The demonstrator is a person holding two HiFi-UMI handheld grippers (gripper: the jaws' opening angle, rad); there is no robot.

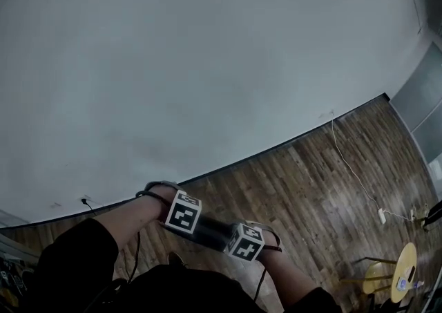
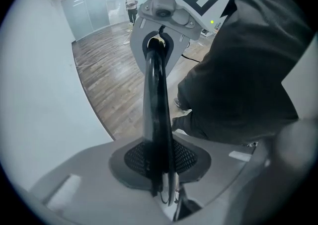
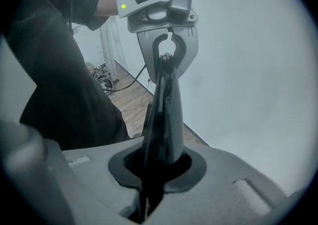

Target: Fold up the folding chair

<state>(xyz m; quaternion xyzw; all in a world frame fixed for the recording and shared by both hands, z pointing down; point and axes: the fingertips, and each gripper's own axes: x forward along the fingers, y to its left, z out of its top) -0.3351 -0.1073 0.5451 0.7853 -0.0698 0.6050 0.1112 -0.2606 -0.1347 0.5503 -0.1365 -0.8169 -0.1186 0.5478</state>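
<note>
Our left gripper (image 2: 164,191) and right gripper (image 3: 149,189) each pinch one end of the same black bar (image 1: 210,230), over the wood floor (image 1: 331,187).

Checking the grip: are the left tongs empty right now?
No: the left tongs are shut on a black bar, which runs across to the right tongs.
</note>
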